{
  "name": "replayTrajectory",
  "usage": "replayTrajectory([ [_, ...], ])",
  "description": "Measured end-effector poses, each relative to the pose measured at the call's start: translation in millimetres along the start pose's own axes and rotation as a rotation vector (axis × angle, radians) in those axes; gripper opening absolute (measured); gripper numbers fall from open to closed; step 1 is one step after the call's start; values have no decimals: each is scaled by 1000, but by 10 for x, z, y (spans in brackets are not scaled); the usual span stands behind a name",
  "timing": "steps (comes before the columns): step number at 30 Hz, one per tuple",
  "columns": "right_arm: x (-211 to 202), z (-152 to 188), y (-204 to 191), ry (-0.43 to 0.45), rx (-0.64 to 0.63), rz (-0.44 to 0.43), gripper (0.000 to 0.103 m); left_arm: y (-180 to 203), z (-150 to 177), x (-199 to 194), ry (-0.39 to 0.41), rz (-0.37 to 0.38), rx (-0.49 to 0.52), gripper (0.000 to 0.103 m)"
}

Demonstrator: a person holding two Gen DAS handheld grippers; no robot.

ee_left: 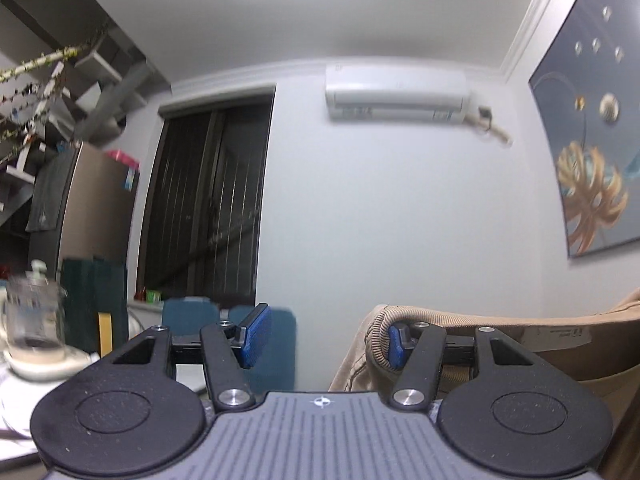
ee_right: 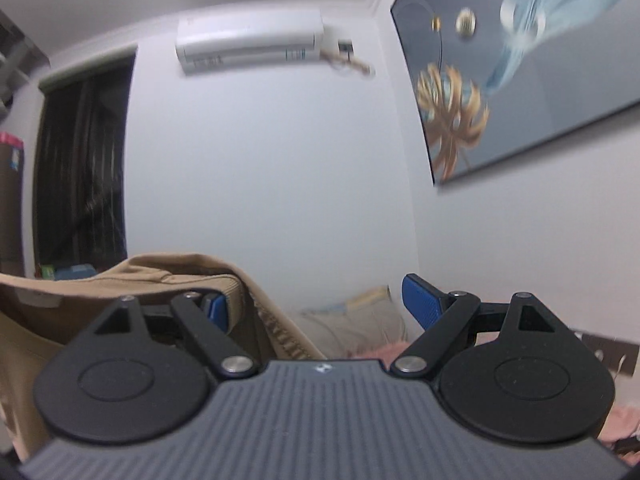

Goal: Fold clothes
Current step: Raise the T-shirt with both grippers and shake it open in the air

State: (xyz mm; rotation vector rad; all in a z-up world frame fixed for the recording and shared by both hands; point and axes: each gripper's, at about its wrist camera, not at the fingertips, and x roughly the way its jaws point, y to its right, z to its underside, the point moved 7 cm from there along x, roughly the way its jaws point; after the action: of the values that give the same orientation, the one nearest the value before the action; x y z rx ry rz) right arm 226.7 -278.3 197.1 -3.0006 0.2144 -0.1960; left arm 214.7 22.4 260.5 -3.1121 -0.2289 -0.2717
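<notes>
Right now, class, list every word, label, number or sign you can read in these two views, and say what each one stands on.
No text reads clearly.
White label inside the tan garment: dark print, too small and blurred.
Air conditioner: small marks on the front, unreadable.
Blue sticker on the box at left: blurred.
Left gripper body: a round crosshair emblem, no letters.
Right gripper body: a small emblem, unreadable.

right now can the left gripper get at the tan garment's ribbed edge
Probably yes: the left gripper is open and the tan garment already drapes over one of its fingers, ribbed edge included; nothing sits between them.
</notes>
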Motion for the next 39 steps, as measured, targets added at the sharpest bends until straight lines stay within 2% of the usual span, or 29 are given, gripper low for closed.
replayTrajectory([
  [3, -274, -335, 17, 18, -27, 14, 86, 53, -294, -172, -3, -3, 12, 66],
  [7, -326, -584, 15, 0, -29, 34, 86, 114, -468, -192, -46, -15, -19, 66],
  [9, -198, -531, 14, -32, -19, 43, 86, 150, -390, -23, -97, -20, -49, 66],
  [12, 122, -266, -1, -81, -16, 46, 87, 145, -64, 463, -182, -28, -88, 66],
  [15, 594, 161, -15, -155, -38, 55, 87, 209, 446, 1060, -261, -37, -86, 66],
  [19, 1392, 826, 78, -256, 0, 42, 87, 440, 1173, 1856, -345, -39, -66, 66],
  [25, 2770, 1970, 264, -399, 49, 69, 87, 957, 2310, 3119, -423, -31, 14, 68],
  [27, 3222, 2446, 319, -443, 53, 85, 87, 1127, 2803, 3552, -461, -24, 29, 69],
  [32, 4293, 3771, 482, -592, 69, 125, 86, 1426, 4409, 4381, -622, 10, 64, 69],
  [36, 4811, 4830, 523, -732, 52, 142, 86, 1548, 5640, 4800, -764, 40, 106, 70],
  [39, 4981, 5421, 508, -869, 13, 115, 86, 1551, 6264, 4949, -884, 77, 145, 74],
])
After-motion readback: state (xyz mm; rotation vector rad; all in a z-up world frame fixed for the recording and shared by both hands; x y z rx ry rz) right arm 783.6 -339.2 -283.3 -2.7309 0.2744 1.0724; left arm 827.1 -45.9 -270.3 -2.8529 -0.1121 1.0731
